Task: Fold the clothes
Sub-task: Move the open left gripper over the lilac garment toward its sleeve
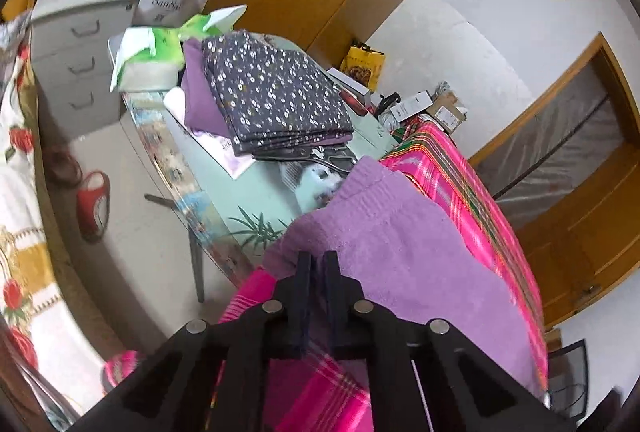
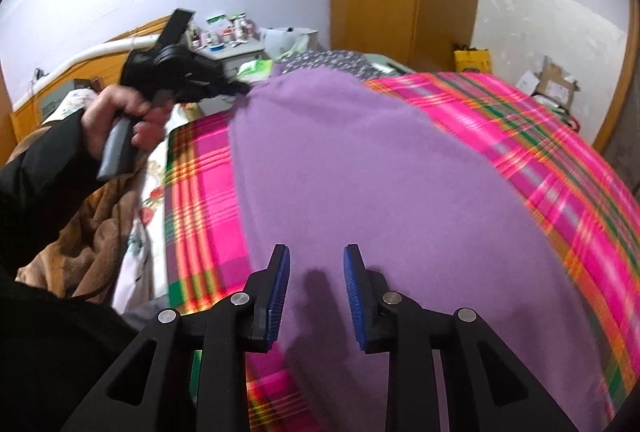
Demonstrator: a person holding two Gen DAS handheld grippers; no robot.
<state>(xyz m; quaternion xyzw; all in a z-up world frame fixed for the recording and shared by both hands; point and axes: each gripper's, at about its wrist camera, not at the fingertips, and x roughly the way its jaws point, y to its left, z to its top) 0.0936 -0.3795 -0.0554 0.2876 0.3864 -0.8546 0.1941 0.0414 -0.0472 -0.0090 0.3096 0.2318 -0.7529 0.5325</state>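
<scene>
My left hand-held gripper (image 1: 318, 260) is pinched shut on an edge of the purple cloth (image 1: 404, 244). My right hand-held gripper (image 2: 316, 264) hangs with fingers spread, holding nothing, just over the same cloth, which lies on the pink plaid blanket (image 2: 208, 192). Beyond, folded clothes (image 1: 272, 96) sit stacked on the bench (image 1: 224, 188).

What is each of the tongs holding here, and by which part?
The left tongs pinch the purple garment at its far edge by the corner. The right tongs are open above it, holding nothing.
</scene>
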